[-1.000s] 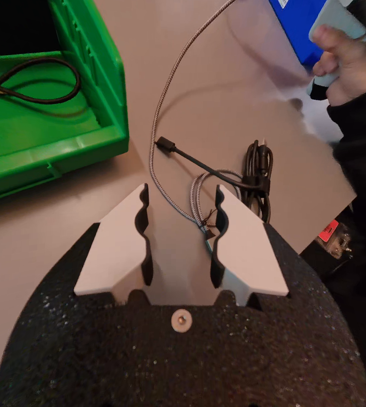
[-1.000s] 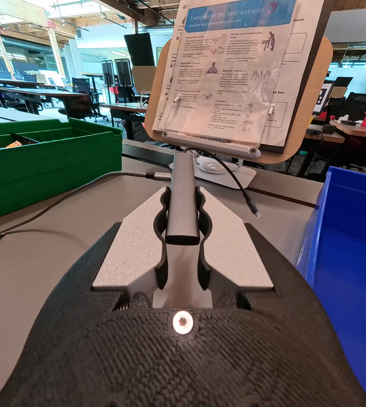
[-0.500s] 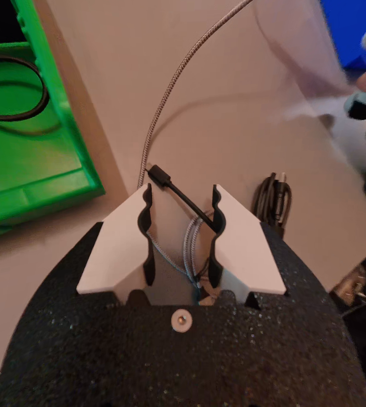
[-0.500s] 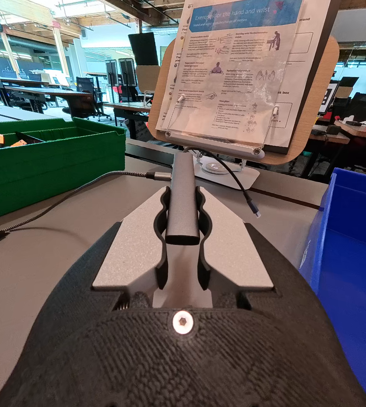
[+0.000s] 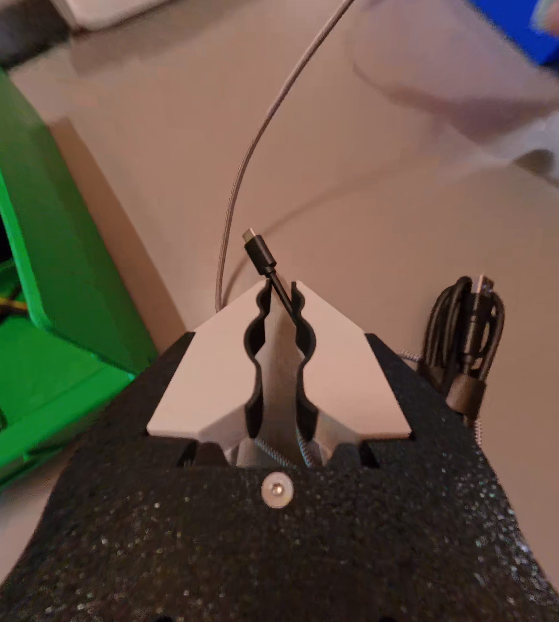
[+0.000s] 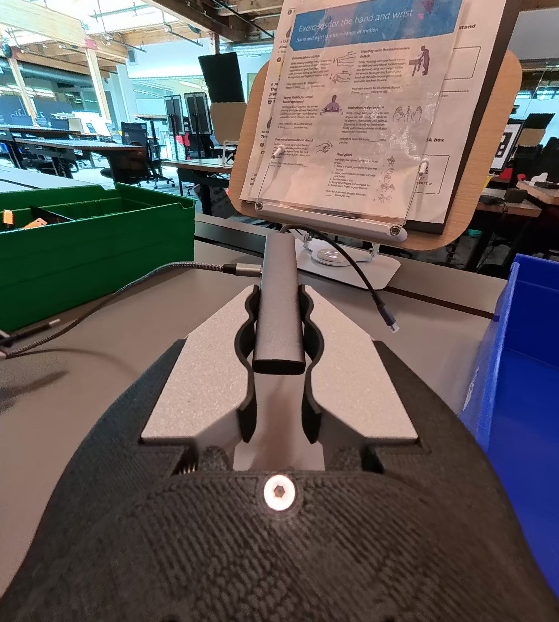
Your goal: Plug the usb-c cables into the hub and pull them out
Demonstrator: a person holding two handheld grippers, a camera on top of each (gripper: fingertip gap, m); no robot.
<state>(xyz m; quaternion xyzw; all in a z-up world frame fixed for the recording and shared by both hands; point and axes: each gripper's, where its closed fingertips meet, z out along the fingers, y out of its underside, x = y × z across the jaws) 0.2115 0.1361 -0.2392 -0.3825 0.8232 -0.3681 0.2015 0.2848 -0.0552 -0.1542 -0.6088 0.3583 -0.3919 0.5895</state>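
Note:
My left gripper is shut on a thin black USB-C cable just behind its plug, which sticks out past the fingertips and points up and to the left. A grey braided cable arcs across the table beyond it. My right gripper is shut on the grey bar-shaped hub and holds it above the table. The braided cable's plug sits in the hub's left side. The hub's own short black lead hangs free to the right.
A green bin with cables stands on the left, also in the right wrist view. A blue bin is on the right. A coiled black cable bundle lies to the right. A document stand is behind the hub. One gripper's finger ends stand about 25 centimetres off the other's.
My left gripper moved forward over the black cable, closed on it just behind the plug and lifted it. The right gripper kept holding the hub almost still.

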